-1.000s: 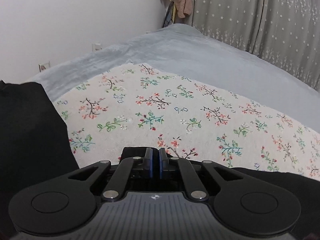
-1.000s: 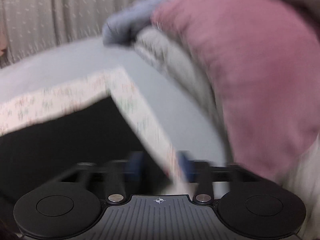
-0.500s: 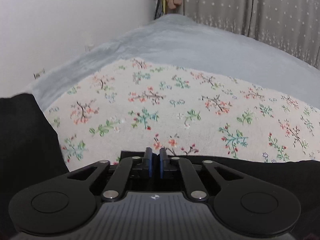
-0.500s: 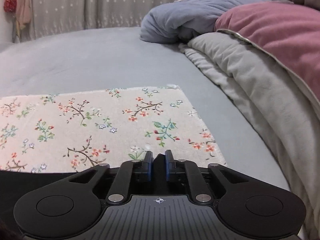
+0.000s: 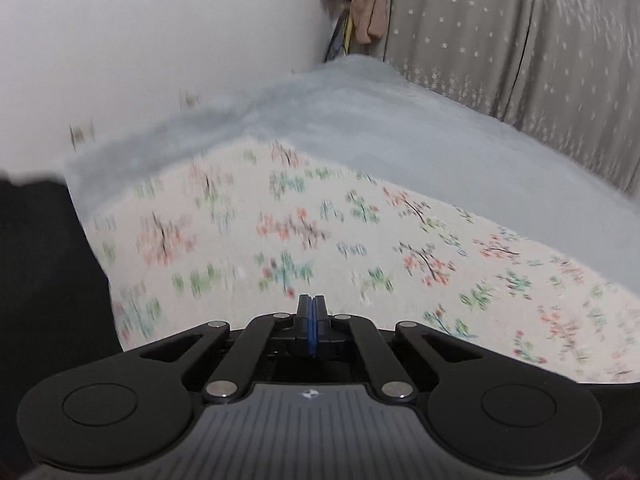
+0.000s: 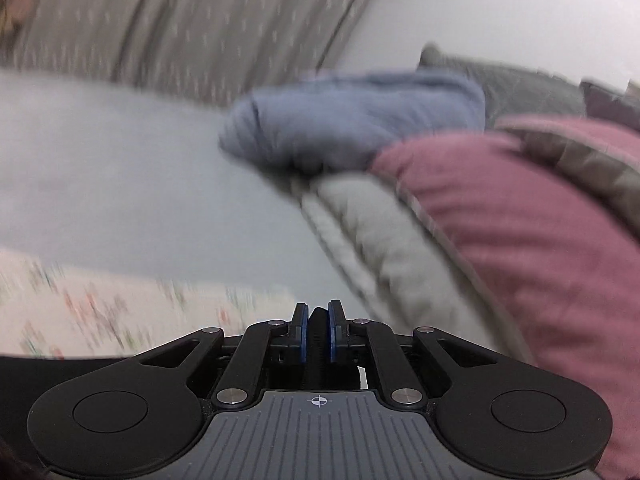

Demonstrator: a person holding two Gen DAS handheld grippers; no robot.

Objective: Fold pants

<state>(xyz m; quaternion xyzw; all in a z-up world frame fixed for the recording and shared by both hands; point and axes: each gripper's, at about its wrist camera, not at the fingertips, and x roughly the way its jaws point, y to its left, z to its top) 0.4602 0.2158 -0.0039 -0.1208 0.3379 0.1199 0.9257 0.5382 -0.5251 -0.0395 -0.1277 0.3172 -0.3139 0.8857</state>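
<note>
The black pants [image 5: 44, 280] hang as a dark mass at the left edge of the left wrist view and show as a dark strip [image 6: 48, 372] at the lower left of the right wrist view. My left gripper [image 5: 311, 310] is shut with its pads pressed together; I see no cloth between them. My right gripper [image 6: 318, 316] is shut on a fold of black pants fabric [image 6: 318, 332] pinched between its pads. Both grippers are held above the floral mat [image 5: 320, 240].
The floral mat lies on a grey bedsheet [image 5: 420, 128]. A blue blanket [image 6: 352, 120], a grey quilt [image 6: 384, 240] and a pink pillow [image 6: 520, 232] are piled at the right. Curtains [image 5: 520, 40] and a white wall [image 5: 140, 40] stand behind the bed.
Both views are now motion-blurred and tilted upward. The left gripper's pads have closed fully together. The right gripper still pinches black fabric and has risen, with less of the mat in sight.
</note>
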